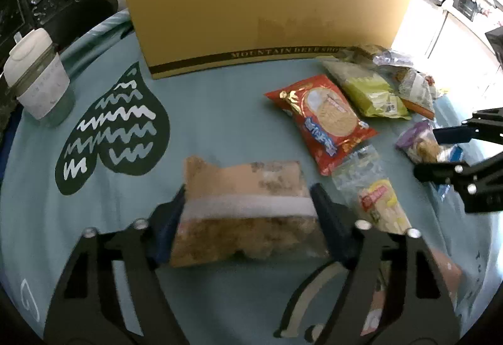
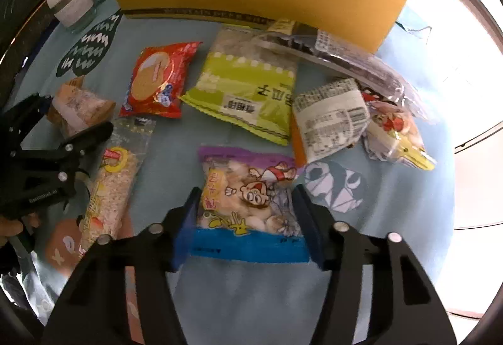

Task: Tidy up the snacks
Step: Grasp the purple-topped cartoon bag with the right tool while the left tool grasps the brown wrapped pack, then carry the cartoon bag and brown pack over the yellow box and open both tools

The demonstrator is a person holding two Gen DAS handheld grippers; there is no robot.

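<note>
Brown bag (image 1: 245,209) sits square between the left tool's (image 1: 251,213) pads, lying flat on the surface (image 1: 204,112), long axis running across the jaw gap, pads pressed on both short ends. So left tool is about half closed w/ the brown bag gripped. Same story on the right: cartoon bag (image 2: 248,203) w/ purple top and blue bottom strip, long axis pointing away from the right tool (image 2: 248,219), pads clamped on its 2 sides near the blue strip. Right tool roughly half closed, holding it.

Outward: red pack (image 2: 157,80), green pack (image 2: 245,87), long clear bag (image 2: 113,181) lie loose between the 2 tools. More wrappers piled right, near the yellow box (image 1: 261,8).

Box stands straight ahead of both tools, past the loose packs. Left tool has the clearer lane to it, I'd say; right must lift over the green pack. Cup (image 1: 37,74) far left, out of play.
</note>
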